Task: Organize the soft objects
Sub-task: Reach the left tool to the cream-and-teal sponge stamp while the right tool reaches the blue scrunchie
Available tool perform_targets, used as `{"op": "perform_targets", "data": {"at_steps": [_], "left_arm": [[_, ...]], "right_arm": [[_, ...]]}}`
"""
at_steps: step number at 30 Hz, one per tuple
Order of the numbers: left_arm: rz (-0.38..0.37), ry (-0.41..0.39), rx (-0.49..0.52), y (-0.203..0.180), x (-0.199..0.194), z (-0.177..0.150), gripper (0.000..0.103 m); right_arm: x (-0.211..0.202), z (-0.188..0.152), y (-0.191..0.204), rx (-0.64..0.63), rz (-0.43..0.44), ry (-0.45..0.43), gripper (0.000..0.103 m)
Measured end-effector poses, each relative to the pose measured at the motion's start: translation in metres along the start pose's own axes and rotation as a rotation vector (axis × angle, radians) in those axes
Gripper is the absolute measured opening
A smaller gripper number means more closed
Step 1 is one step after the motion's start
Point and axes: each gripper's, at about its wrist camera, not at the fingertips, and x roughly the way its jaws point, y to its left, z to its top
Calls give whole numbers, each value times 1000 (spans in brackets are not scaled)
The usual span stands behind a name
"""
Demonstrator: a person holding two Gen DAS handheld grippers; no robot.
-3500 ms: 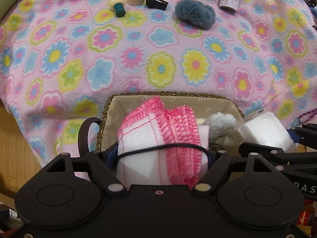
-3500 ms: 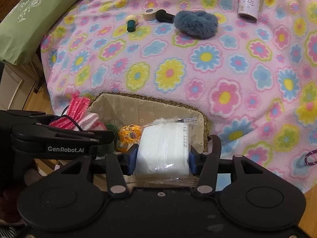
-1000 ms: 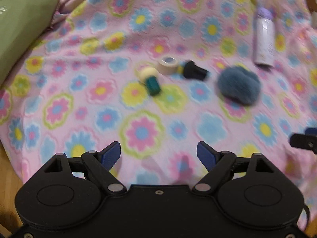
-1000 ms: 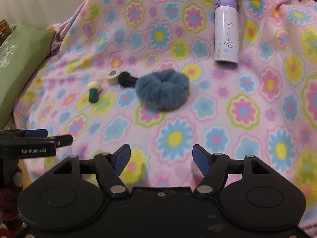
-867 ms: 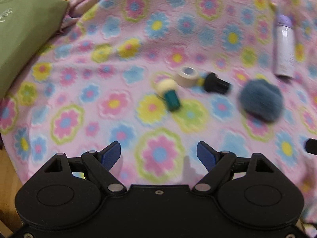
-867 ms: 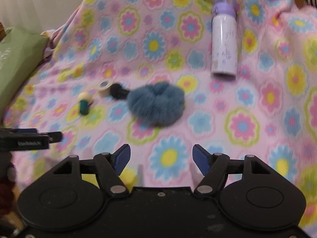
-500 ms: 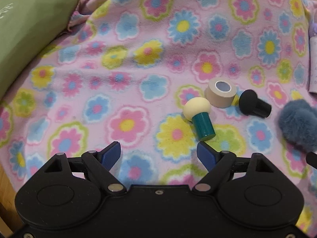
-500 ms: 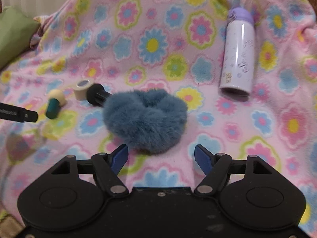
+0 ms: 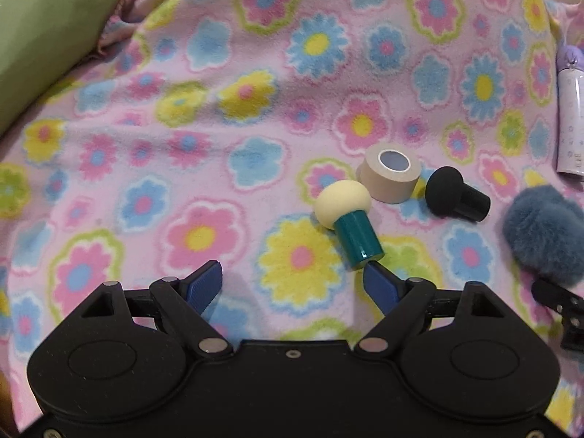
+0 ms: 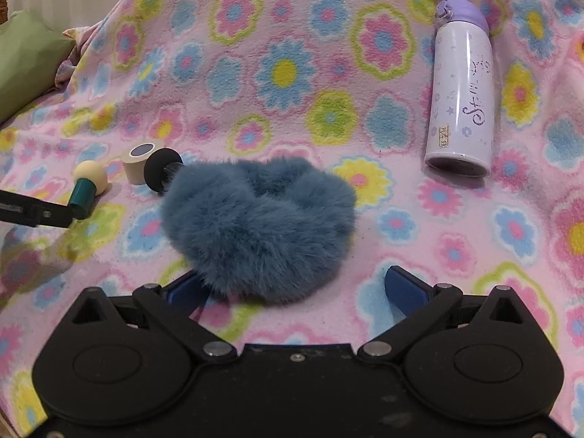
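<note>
A pink blanket point(image 10: 277, 116) with a flower pattern covers the surface, and all the small things lie on it.

The right gripper point(image 10: 297, 286) is low over the blanket, and its fingers are opening wide at this moment. The fluffy blue scrunchie point(image 10: 259, 226) lies flat on the blanket, with its near edge between the two blue pads. The left pad is partly hidden behind the fur, so I cannot tell if it touches. The right pad point(image 10: 405, 288) is clearly apart from the fur.

The left gripper point(image 9: 292, 284) has its fingers spread, and nothing is between them, only the blanket. The sponge with a cream head and a green handle point(image 9: 346, 219) lies on its side just in front of the right pad; the end of the handle is very close to the tip of this pad.

Just behind this sponge is a beige roll of tape point(image 9: 390, 179), and beside the roll lies a black sponge point(image 9: 452, 197). In the right wrist view the black sponge touches the far left edge of the scrunchie.

A white and purple bottle point(image 10: 461, 91) lies on the blanket, well apart to the right. A green cushion point(image 9: 43, 43) is at the far left.
</note>
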Motion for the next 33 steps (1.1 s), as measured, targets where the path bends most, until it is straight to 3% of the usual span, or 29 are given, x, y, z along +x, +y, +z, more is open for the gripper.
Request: {"op": "perform_targets", "data": {"at_steps": [4, 6, 9, 17, 21, 33], "left_arm": [[73, -62, 26, 7, -14, -2, 81], [102, -53, 22, 10, -11, 3, 81], [107, -25, 19, 10, 1, 11, 81], [112, -5, 172, -22, 20, 6, 81], [29, -10, 164, -25, 19, 9, 81], [-125, -110, 336, -32, 34, 13, 82]], "right_arm": [[0, 0, -1, 5, 1, -2, 103], [1, 0, 0, 5, -1, -2, 103], [1, 0, 0, 1, -5, 0, 103], [1, 0, 1, 1, -7, -1, 103], [1, 0, 1, 2, -6, -1, 103], [2, -1, 1, 4, -7, -1, 103]]}}
